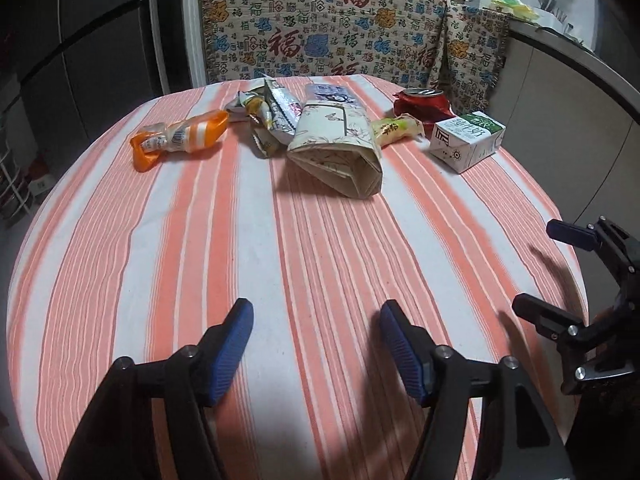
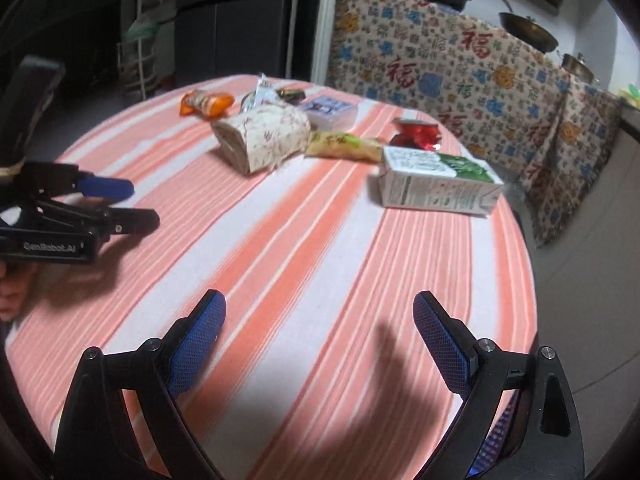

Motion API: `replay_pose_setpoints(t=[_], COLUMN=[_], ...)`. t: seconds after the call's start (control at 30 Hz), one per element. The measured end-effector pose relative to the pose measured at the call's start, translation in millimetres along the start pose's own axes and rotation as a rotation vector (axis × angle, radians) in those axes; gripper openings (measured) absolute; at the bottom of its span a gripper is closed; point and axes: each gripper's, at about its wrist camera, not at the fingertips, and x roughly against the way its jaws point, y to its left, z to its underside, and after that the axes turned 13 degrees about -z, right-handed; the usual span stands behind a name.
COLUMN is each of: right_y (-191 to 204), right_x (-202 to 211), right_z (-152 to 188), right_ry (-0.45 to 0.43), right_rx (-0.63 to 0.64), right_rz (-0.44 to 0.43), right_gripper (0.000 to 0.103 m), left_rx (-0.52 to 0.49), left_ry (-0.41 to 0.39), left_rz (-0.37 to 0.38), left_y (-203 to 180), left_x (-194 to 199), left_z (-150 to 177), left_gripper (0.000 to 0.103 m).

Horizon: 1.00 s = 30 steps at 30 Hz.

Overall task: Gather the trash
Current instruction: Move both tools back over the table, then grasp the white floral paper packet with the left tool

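Trash lies across the far half of a striped table (image 1: 240, 240): an orange wrapper (image 1: 180, 138), crumpled snack wrappers (image 1: 268, 116), a folded floral paper bag (image 1: 340, 148), a yellow-green wrapper (image 1: 396, 130), a crushed red can (image 1: 424, 104) and a white-green milk carton (image 1: 468, 140). My left gripper (image 1: 316, 320) is open and empty over the near table. My right gripper (image 2: 320, 312) is open and empty, with the carton (image 2: 436, 184) ahead and to the right. The right gripper also shows at the left wrist view's right edge (image 1: 544, 272); the left gripper shows at the right wrist view's left edge (image 2: 132, 204).
A patterned cloth (image 1: 320, 28) covers furniture behind the table, with pans (image 2: 528, 32) on top. A dark fridge (image 2: 232, 16) stands at the back left. A counter (image 1: 560, 92) runs along the right. A purple-printed tissue pack (image 2: 328, 112) lies behind the paper bag.
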Motion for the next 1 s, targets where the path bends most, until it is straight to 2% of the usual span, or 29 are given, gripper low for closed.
replay_pose_setpoints(t=[0.07,0.13,0.3,0.4,0.57,0.7,0.83,1.0], right_y=[-1,-5,-13,-11,-10,-8,-7,-7], right_x=[-5,-8,-9,-7,-9,-10,-12,-13], right_z=[2,8,11,12,11,10,9,9], right_ry=[0.020,0.037,0.031,0.020,0.014,0.012,0.013,0.012], right_rx=[-0.011,-0.024,-0.073,-0.071,-0.069,-0.065,-0.065,-0.068], right_rz=[-0.007,-0.015,-0.046,-0.038,-0.038,-0.042,-0.047,-0.051], right_gripper=[0.095,0.095,0.097,0.099,0.100,0.100,0.101,0.101], left_rx=[-0.028,-0.052,-0.064,-0.058,-0.048,-0.086,-0.094,-0.103], left_ry=[0.002,0.006,0.006,0.012,-0.024,0.002,0.082,0.057], left_rz=[-0.005,-0.007,0.014,0.044,0.075,0.056,0.079,0.082], left_y=[-7,-15,-19,-22,-23,-30,-31,-30], left_x=[-3,-8,-18,-26,-34,-53,-80,-90], left_z=[-3,-7,-21,-40,-81,-105,-112,-115], left_gripper=[0.080,0.084,0.084,0.084,0.084,0.084,0.084,0.084])
